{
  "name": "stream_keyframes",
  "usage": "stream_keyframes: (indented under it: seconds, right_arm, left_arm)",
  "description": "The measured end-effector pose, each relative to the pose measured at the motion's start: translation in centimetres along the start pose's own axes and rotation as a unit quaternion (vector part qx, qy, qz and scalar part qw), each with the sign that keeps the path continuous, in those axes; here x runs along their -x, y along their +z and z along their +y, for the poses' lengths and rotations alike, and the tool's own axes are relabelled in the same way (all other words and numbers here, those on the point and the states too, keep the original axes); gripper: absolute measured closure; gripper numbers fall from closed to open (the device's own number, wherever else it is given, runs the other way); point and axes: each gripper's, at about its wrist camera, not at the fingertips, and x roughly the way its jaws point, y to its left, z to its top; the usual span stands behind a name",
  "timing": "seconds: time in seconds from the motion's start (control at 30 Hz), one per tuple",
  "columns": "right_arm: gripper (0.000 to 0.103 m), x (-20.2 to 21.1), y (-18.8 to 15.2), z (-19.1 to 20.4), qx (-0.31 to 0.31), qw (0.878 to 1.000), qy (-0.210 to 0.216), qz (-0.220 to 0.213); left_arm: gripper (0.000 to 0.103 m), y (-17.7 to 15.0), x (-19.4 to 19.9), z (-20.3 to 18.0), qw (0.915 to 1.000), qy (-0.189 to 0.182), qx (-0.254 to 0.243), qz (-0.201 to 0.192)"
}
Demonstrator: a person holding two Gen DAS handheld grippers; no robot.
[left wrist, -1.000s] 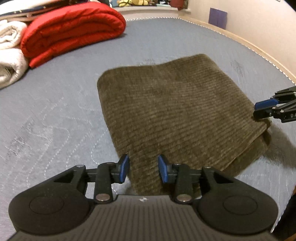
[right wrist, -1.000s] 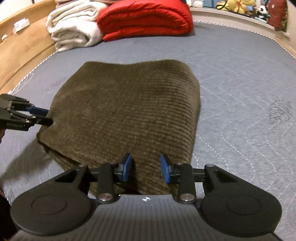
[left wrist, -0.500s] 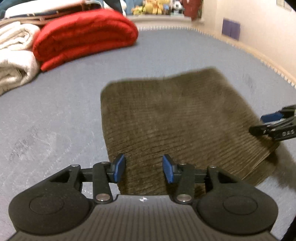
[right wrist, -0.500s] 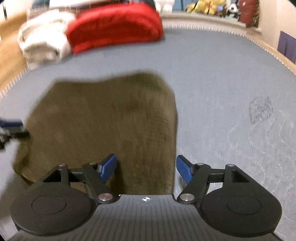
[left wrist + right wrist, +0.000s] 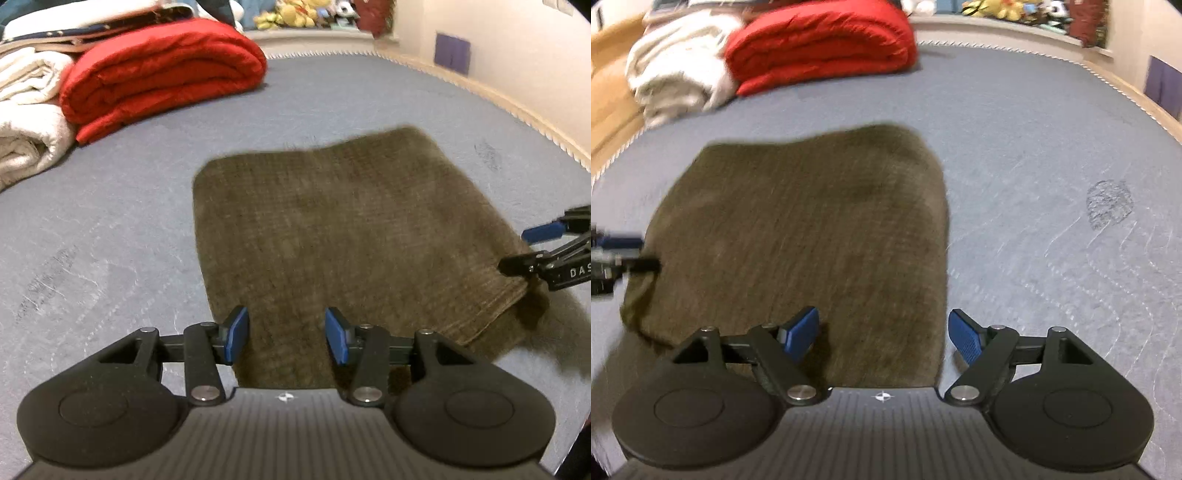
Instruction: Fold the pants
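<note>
Folded brown pants (image 5: 332, 236) lying flat on the grey bed (image 5: 110, 229); left tool (image 5: 284, 338) and right tool (image 5: 882, 334), closer-set a second ago, now spread empty above the near edge, suggesting folding is complete.

Grey quilted mattress (image 5: 110, 229) under warm light, cream wall (image 5: 517, 55), wooden bed frame (image 5: 609, 107)

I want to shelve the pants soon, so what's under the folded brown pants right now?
The folded brown pants lie flat on the grey quilted mattress. The near right corner shows stacked layers of their own fabric. Anything between the layers or beneath is covered.
</note>
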Motion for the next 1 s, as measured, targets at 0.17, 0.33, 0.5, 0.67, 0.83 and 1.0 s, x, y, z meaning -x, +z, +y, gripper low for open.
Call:
stream_keyframes:
  seconds: [0.17,0.33,0.5,0.67,0.83,1.0]
  right_arm:
    - [0.019,-0.2,-0.8,0.3,-0.020,1.000,-0.020,0.013]
    - [0.019,4.3,0.1,0.9,-0.086,0.995,-0.032,-0.026]
    - [0.006,9.9,1.6,1.5,-0.118,0.988,-0.030,-0.092]
    - [0.001,12.7,0.2,2.8,-0.091,0.987,-0.042,-0.127]
    - [0.001,11.0,-2.9,4.5,-0.021,0.983,-0.071,-0.166]
    - [0.001,9.5,-3.4,3.6,-0.099,0.988,-0.046,-0.106]
  left_arm:
    - [0.042,-0.9,0.1,0.2,0.9994,0.009,0.031,0.014]
    - [0.022,-0.2,4.5,-0.1,0.9967,0.028,0.076,-0.001]
    - [0.015,-1.1,10.2,-2.3,0.9950,0.006,0.089,-0.045]
    - [0.012,-1.9,11.4,-4.2,0.9860,0.045,0.110,-0.117]
    - [0.012,-2.8,8.8,-4.9,0.9881,0.032,0.131,-0.074]
    - [0.012,-2.5,7.9,-5.1,0.9883,0.065,0.122,-0.065]
